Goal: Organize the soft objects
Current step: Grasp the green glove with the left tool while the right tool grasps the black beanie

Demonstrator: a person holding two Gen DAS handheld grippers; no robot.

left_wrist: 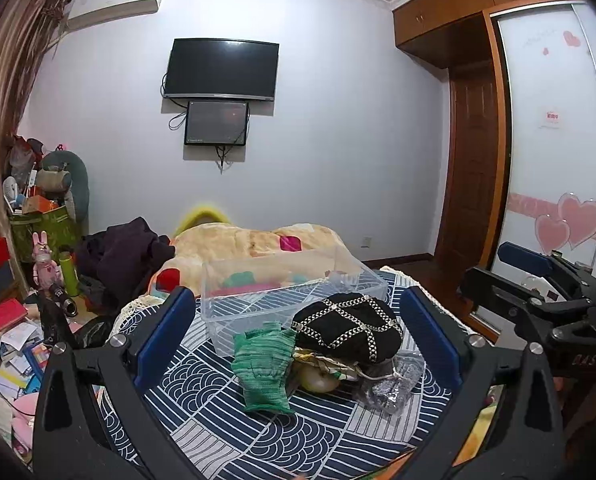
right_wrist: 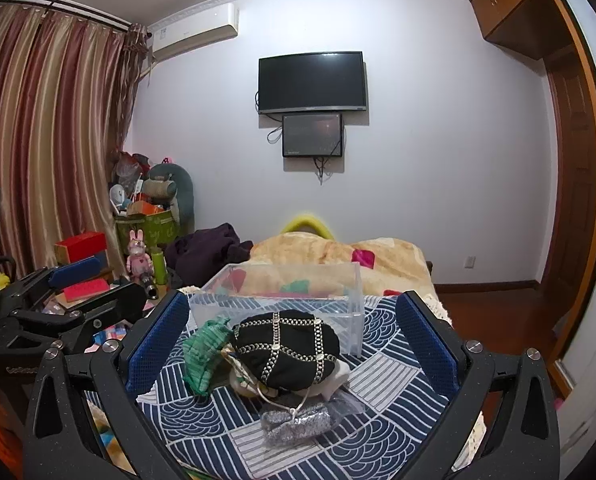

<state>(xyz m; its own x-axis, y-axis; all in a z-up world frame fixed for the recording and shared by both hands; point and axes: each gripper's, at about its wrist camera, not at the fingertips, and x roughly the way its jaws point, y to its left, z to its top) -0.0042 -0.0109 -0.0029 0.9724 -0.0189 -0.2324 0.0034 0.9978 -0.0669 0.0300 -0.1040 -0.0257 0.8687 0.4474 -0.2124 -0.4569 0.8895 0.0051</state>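
Observation:
A pile of soft things lies on the blue-and-white patterned cloth [left_wrist: 217, 412]: a black hat with a gold lattice [left_wrist: 348, 326] [right_wrist: 285, 346], a green knit glove [left_wrist: 263, 364] [right_wrist: 203, 350], and a grey sparkly pouch [left_wrist: 390, 380] [right_wrist: 298, 420]. A clear plastic bin [left_wrist: 281, 292] [right_wrist: 281, 292] stands just behind the pile. My left gripper [left_wrist: 298, 320] is open and empty, its blue pads either side of the pile. My right gripper [right_wrist: 293, 320] is open and empty too, held the same way; it shows at the right of the left wrist view [left_wrist: 538, 280].
A beige blanket [left_wrist: 253, 240] and dark clothes [left_wrist: 121, 256] lie behind the bin. Boxes, books and toys clutter the floor at the left [left_wrist: 13, 320]. A wardrobe with sliding doors [left_wrist: 554, 140] stands at the right.

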